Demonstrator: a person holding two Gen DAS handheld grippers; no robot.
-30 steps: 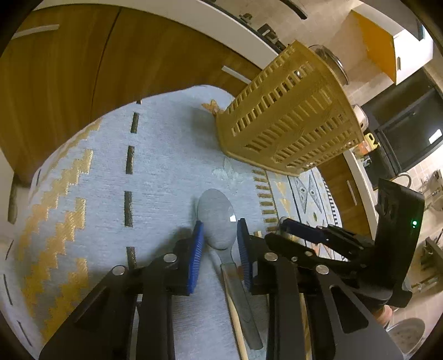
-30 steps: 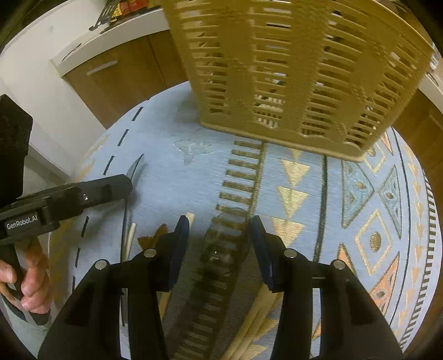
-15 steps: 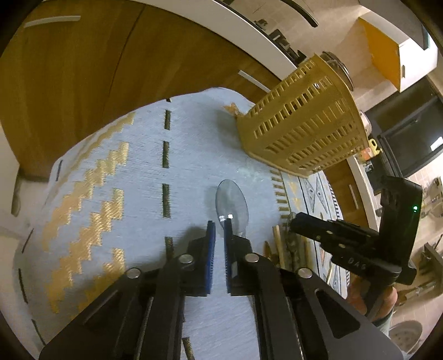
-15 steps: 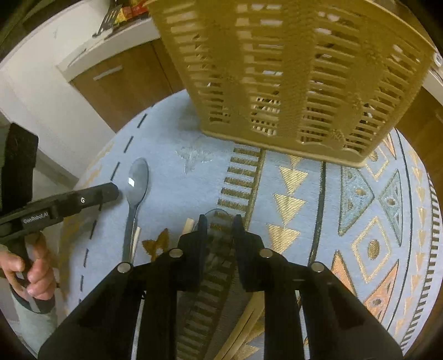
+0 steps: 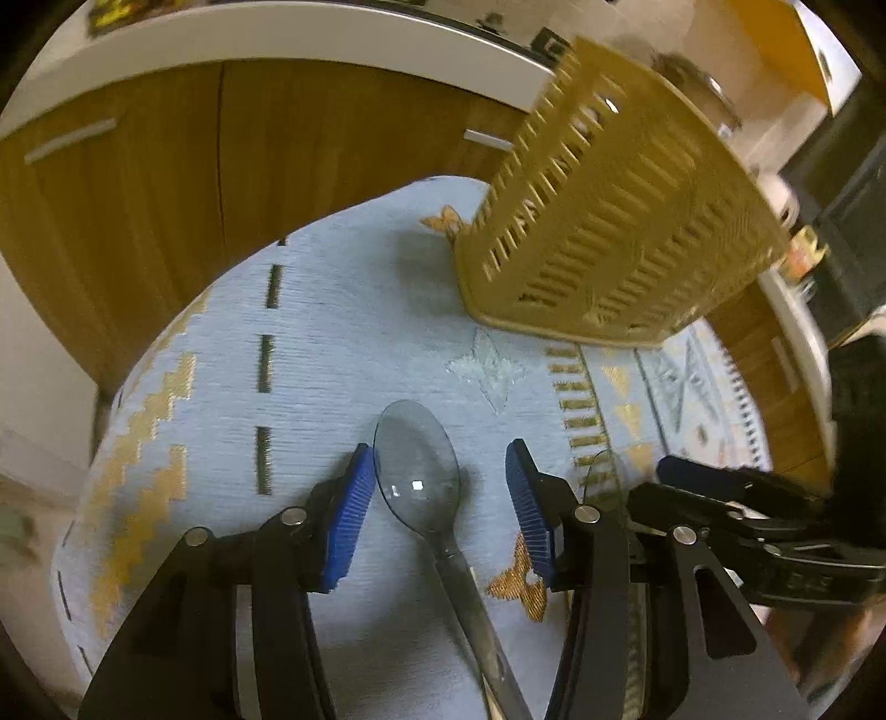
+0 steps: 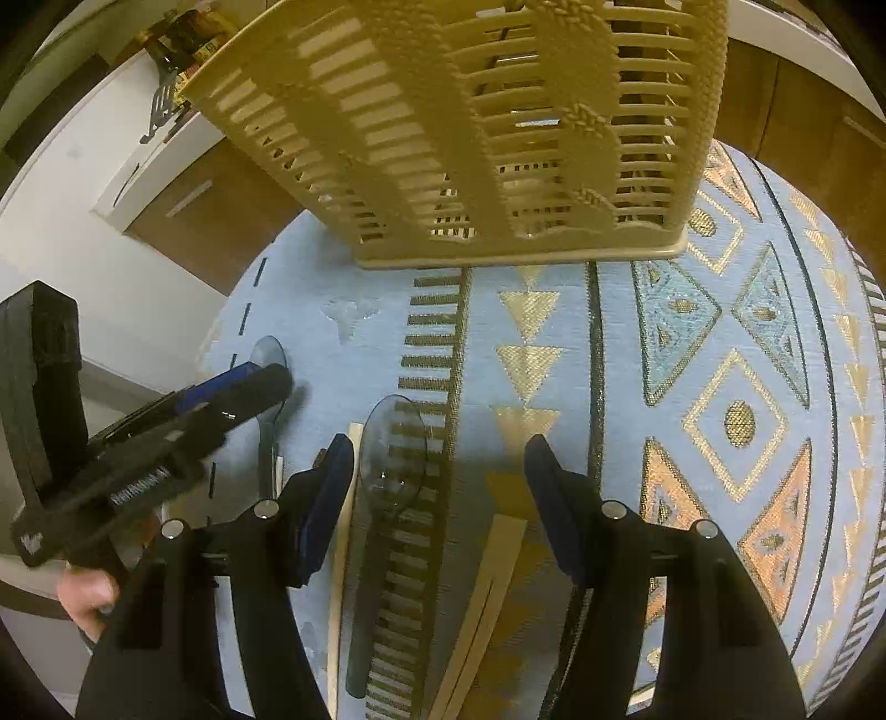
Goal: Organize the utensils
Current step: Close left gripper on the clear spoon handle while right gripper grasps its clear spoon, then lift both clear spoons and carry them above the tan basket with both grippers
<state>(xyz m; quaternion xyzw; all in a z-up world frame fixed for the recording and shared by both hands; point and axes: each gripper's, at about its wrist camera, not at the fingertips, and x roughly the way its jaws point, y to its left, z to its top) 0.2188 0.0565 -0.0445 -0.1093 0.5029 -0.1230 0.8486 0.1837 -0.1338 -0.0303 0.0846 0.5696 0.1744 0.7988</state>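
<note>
A steel spoon [image 5: 421, 482] lies on the patterned cloth, bowl away from me. My left gripper [image 5: 440, 493] is open, its blue pads on either side of the spoon's bowl. A second spoon [image 6: 390, 448] lies between the open fingers of my right gripper [image 6: 440, 487], near the left pad. Pale wooden sticks [image 6: 482, 603] lie beside it. The tan slotted utensil basket [image 5: 614, 221] stands upright behind both spoons; it also fills the top of the right wrist view [image 6: 476, 127]. The left gripper [image 6: 166, 443] shows at the left there, over the first spoon [image 6: 268, 354].
The round table has a light blue cloth with gold and black patterns [image 6: 720, 387]. Wooden cabinets [image 5: 166, 194] and a white counter [image 5: 277, 39] stand behind the table. My right gripper's fingers [image 5: 736, 498] reach in at the right of the left wrist view.
Both grippers were shut half a second ago and now stand open. Both spoons lie on the cloth between the fingers. The views have shifted closer to the basket.
</note>
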